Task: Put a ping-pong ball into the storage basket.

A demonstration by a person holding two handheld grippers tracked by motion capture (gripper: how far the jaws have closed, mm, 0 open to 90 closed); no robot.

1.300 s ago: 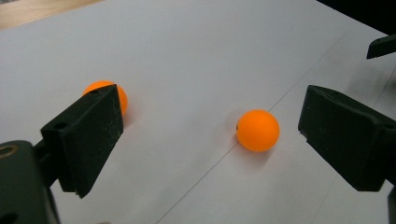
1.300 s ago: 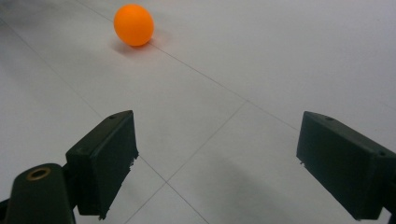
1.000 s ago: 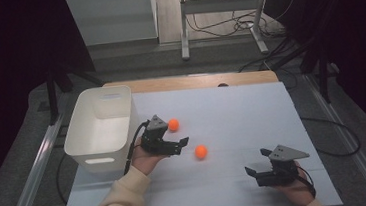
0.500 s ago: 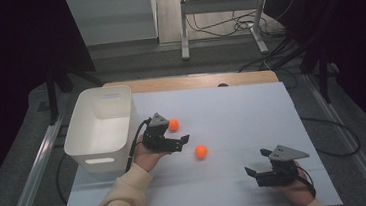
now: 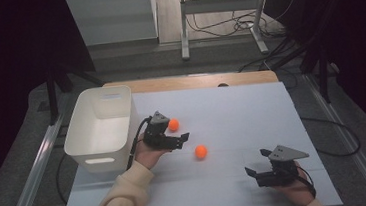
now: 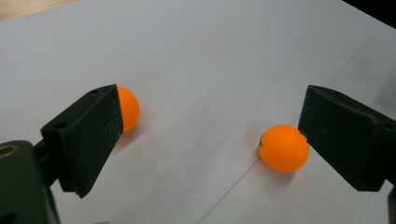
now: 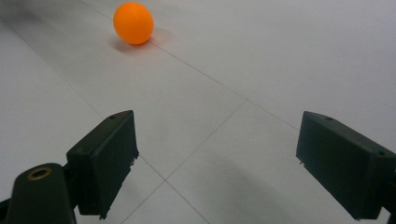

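orange balls point(image 6: 284, 147) between left tongs point(image 6: 205, 140)

In the left gripper view we only get part of the far orange ball point(image 6: 129, 108) — the left jaw covers its side. The near ball point(image 6: 284, 147) has its right edge tucked behind the other jaw, and whether they're touching — we can't tell.

Cream sleeve point(image 5: 121, 198); black tools, grey plates.

A white bin point(image 5: 100, 128) sits at the table's point(image 5: 241, 108) left edge, apparently empty.
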